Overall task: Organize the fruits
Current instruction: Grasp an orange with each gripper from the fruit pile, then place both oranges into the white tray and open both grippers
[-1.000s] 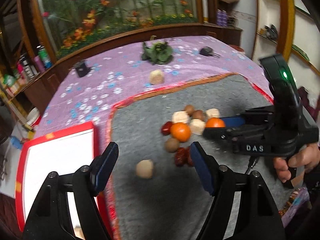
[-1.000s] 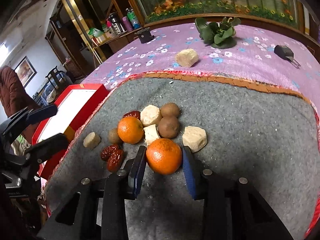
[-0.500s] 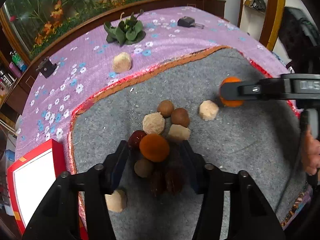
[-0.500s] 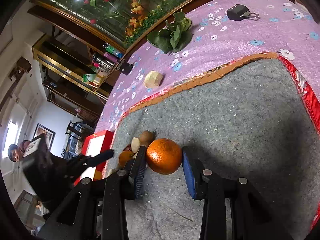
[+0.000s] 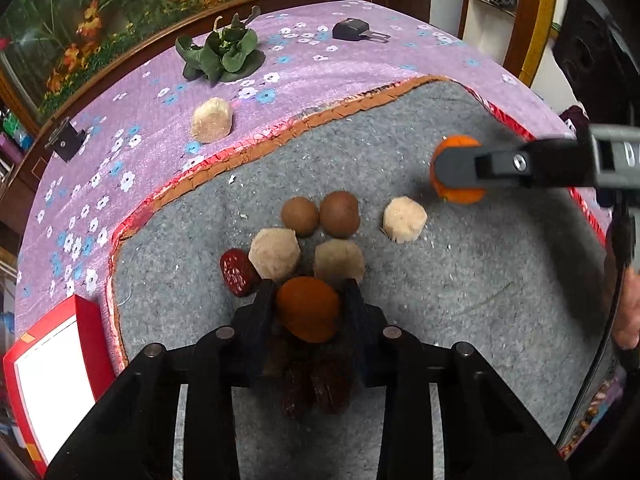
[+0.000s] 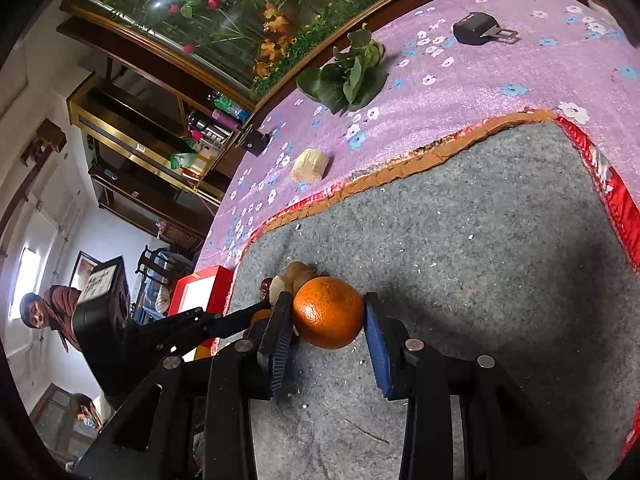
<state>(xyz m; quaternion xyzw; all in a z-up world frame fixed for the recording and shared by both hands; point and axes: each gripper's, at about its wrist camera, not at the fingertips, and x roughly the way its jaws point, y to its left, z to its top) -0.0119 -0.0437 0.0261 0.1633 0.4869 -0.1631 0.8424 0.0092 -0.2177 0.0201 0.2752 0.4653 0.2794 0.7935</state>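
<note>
Orange fills the gap of both tongs. Seen from the left wrist, the left gripper (image 5: 308, 306) has its two dark pads pressed against the flanks of an orange (image 5: 309, 308) low over the grey felt mat (image 5: 460, 280), so it is pinching that fruit. Directly beneath its fingers lie two dark red dates (image 5: 316, 384), partly in shadow. Just beyond the held fruit sit two pale cut chunks (image 5: 275, 254), with a third red date (image 5: 237, 272) touching the left one. Behind those, two brown round fruits (image 5: 320, 214) sit side by side, touching. A further pale chunk (image 5: 405, 219) lies apart to the right.

From the right wrist, the right gripper (image 6: 326, 320) clamps a second orange (image 6: 328, 312) between its ribbed black pad and blue pad, held over the mat's right part and well apart from the cluster; whether it touches the felt I cannot tell. In the left view this fruit shows half hidden behind the right gripper's finger.

Farther out, past the mat's orange and red trim, the purple flowered cloth (image 5: 300, 76) carries one more pale chunk (image 5: 211, 120), a leafy green vegetable (image 5: 224, 56), a small black clamp (image 5: 66, 142) and a black buckle (image 5: 356, 31). A red-rimmed white tray (image 5: 52, 384) sits at the left edge.
</note>
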